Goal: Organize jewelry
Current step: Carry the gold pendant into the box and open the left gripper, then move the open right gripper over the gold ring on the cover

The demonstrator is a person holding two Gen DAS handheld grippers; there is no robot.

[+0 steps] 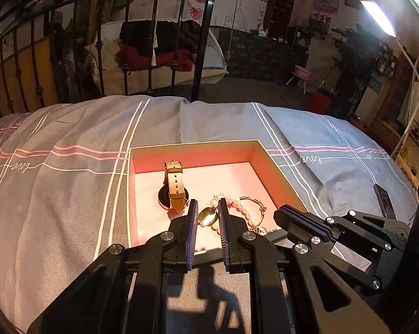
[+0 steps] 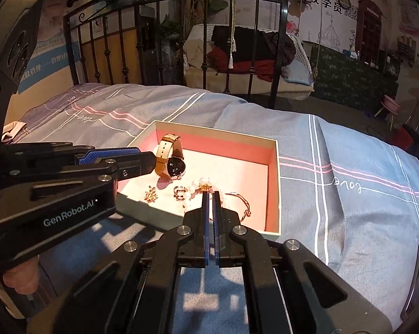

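Left gripper (image 1: 207, 213) half open, gold pendant (image 1: 208, 216) between fingers, not clamped. Right gripper (image 2: 210, 194) nearly closed, empty, tips over pearl bracelet (image 2: 194, 190). Watch (image 1: 173, 189) ahead-left in box (image 1: 192, 144) on bed. Judged step: picking pendant. Next: close, lift clear.
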